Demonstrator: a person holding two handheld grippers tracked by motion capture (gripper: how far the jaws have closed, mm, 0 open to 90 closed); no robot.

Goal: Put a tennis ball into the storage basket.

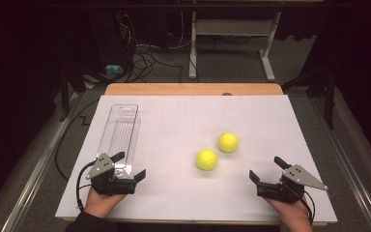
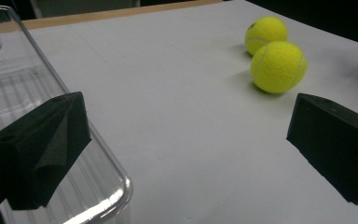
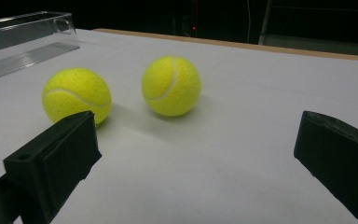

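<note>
At the left of the high view, the left tool [image 1: 129,165] rests low over the white worktop [image 1: 174,121], held in the person's left hand [image 1: 101,200]. Its jaws are spread wide with nothing between them. One jaw sits over the near end of the clear plastic tray [image 1: 121,128], a long narrow container lying lengthwise along the left side of the worktop; in the left gripper view the tray's rounded near corner [image 2: 116,186] shows just under that jaw.

Toward the middle lie two yellow tennis balls. The nearer ball [image 1: 206,159] and the farther ball [image 1: 228,142] sit close together without touching, both on the bare worktop and outside the tray. They lie between the two tools, ahead of them, nearer to the right tool than to the left. In the left gripper view they appear far off to the upper right [image 2: 278,66]; in the right gripper view they sit just ahead of the jaws, one beside the left jaw [image 3: 77,94] and one nearer the centre [image 3: 171,85].

At the right, the right tool [image 1: 266,168], in the person's right hand [image 1: 294,212], also has its jaws spread wide and empty, apart from both balls.

Count: two tools, two balls, one tray.
</note>
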